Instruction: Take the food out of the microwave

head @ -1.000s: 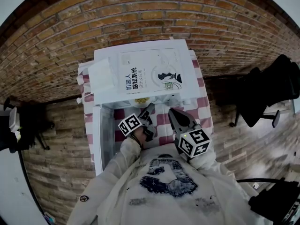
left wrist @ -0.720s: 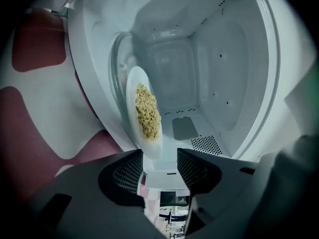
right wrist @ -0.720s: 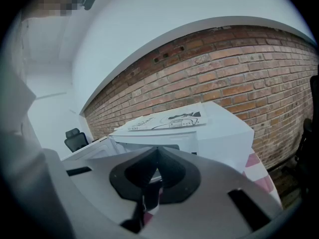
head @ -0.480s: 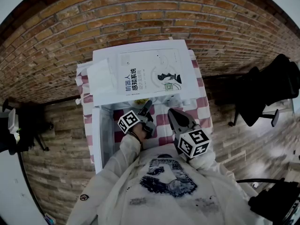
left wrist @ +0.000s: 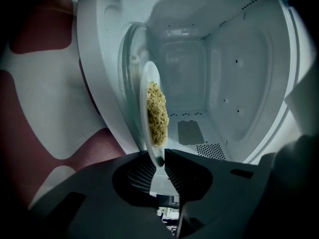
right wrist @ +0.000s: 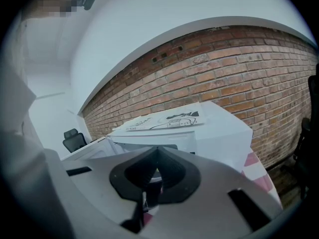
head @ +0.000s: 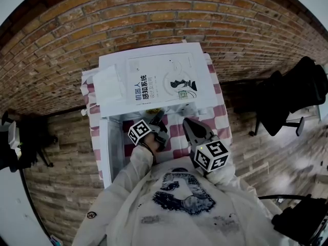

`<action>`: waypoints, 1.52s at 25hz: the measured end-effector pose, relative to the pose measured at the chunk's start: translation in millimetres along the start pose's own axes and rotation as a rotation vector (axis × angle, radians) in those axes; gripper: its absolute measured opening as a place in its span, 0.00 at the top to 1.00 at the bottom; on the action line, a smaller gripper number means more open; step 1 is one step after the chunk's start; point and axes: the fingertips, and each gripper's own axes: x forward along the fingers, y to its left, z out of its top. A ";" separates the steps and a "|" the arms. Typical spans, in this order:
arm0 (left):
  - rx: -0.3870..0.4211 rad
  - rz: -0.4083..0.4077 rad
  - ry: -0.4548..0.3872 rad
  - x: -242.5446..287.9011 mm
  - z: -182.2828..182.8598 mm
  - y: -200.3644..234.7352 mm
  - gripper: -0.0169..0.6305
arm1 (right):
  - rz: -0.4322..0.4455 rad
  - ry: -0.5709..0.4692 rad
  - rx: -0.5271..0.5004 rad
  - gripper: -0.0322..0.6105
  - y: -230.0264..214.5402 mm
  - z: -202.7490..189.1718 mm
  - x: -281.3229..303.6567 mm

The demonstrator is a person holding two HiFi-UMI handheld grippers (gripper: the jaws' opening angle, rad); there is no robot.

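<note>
The left gripper (left wrist: 160, 157) is pinching the near rim of a white plate (left wrist: 146, 81); its jaws have just been closing, and the rim is now sitting between the pads. The plate is carrying a heap of pale yellow food (left wrist: 157, 113) and is lying inside the open microwave (left wrist: 239, 63), right against the glass turntable (left wrist: 127, 68). Whether the plate is touching the glass I cannot tell. The left gripper view is looking in rolled on its side, so plate and turntable are showing edge-on.

The right gripper (right wrist: 157, 151) is hanging outside the microwave, in front of it and to the right, with its jaws together and nothing between them.

In the head view the microwave door (head: 105, 147) is standing open to the left, and a printed book (head: 161, 83) is lying flat on top of the oven. The microwave is standing on a surface covered by a red-and-white checked cloth (head: 221, 114), close against a brick wall (head: 154, 14). A dark chair (head: 292, 96) is standing well off to the right.
</note>
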 end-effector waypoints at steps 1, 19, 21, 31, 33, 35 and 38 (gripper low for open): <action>-0.003 -0.001 0.000 0.0 0.2 0.7 0.88 | -0.001 0.000 0.001 0.93 -0.2 -0.3 0.1; -0.091 -0.052 -0.037 -5.4 1.7 1.9 0.93 | 0.000 0.011 0.005 0.93 0.9 -4.4 0.6; -0.102 -0.062 -0.041 -6.6 1.9 2.4 0.93 | 0.000 0.011 0.005 0.93 1.2 -5.2 0.3; -0.136 -0.089 -0.067 -13.1 5.5 4.2 0.95 | -0.007 0.015 0.004 0.93 4.1 -7.0 -3.5; -0.134 -0.097 -0.065 -15.0 4.8 4.2 0.95 | -0.008 0.015 0.004 0.93 5.2 -8.4 -4.4; -0.128 -0.108 -0.057 -16.6 2.9 1.7 0.95 | -0.008 0.015 0.005 0.93 6.7 -9.5 -5.1; -0.121 -0.111 -0.046 -19.4 -0.1 -0.3 0.95 | -0.008 0.015 0.006 0.93 10.3 -10.8 -6.5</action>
